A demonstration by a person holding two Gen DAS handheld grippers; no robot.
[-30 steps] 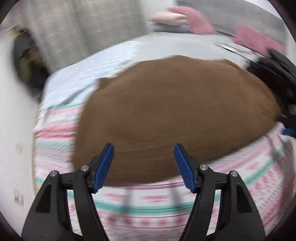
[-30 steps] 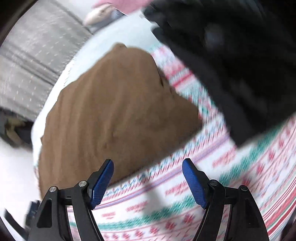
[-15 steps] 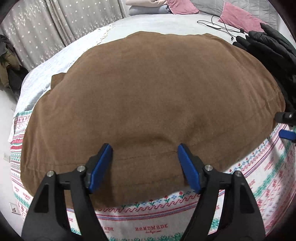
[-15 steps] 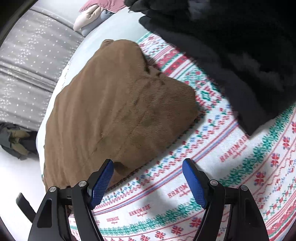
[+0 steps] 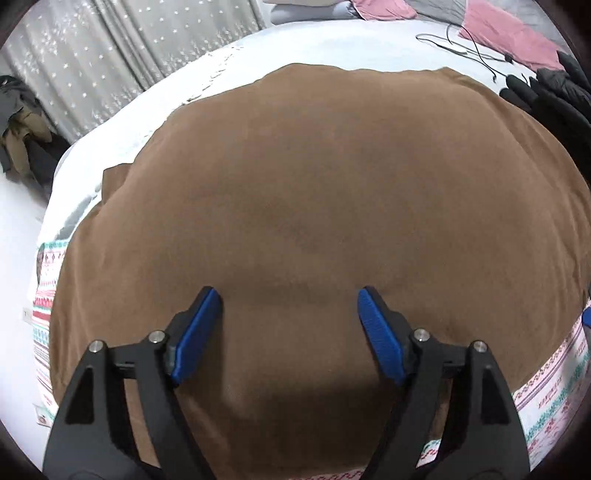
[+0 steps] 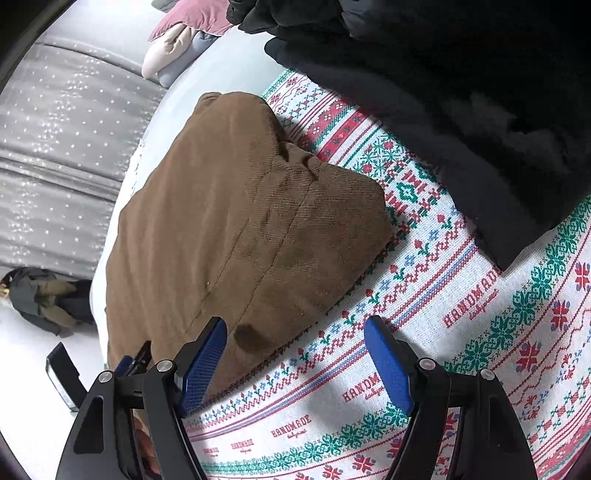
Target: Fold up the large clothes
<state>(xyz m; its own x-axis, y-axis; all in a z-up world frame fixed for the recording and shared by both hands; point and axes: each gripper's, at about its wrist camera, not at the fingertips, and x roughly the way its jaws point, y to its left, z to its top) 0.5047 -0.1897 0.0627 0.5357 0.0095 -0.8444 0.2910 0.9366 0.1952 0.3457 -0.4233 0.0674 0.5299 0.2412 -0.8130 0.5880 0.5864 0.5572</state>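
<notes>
A large brown garment (image 5: 314,192) lies folded flat on the bed and fills most of the left wrist view. It also shows in the right wrist view (image 6: 236,229), where its near right corner points toward the patterned cloth. My left gripper (image 5: 290,317) is open and empty, low over the garment's near part. My right gripper (image 6: 295,350) is open and empty, over the garment's near edge and the patterned cloth (image 6: 461,350).
A black jacket (image 6: 461,92) lies on the patterned cloth at the right. Pink pillows (image 5: 506,33) and a black cable (image 5: 469,48) lie at the far side of the bed. A starred grey curtain (image 5: 122,55) hangs at the left, with dark clothes (image 5: 18,125) on the floor.
My left gripper has moved forward and down over the brown garment, which now fills its view. My right gripper has come closer to the garment's near right corner. Both stayed open.
</notes>
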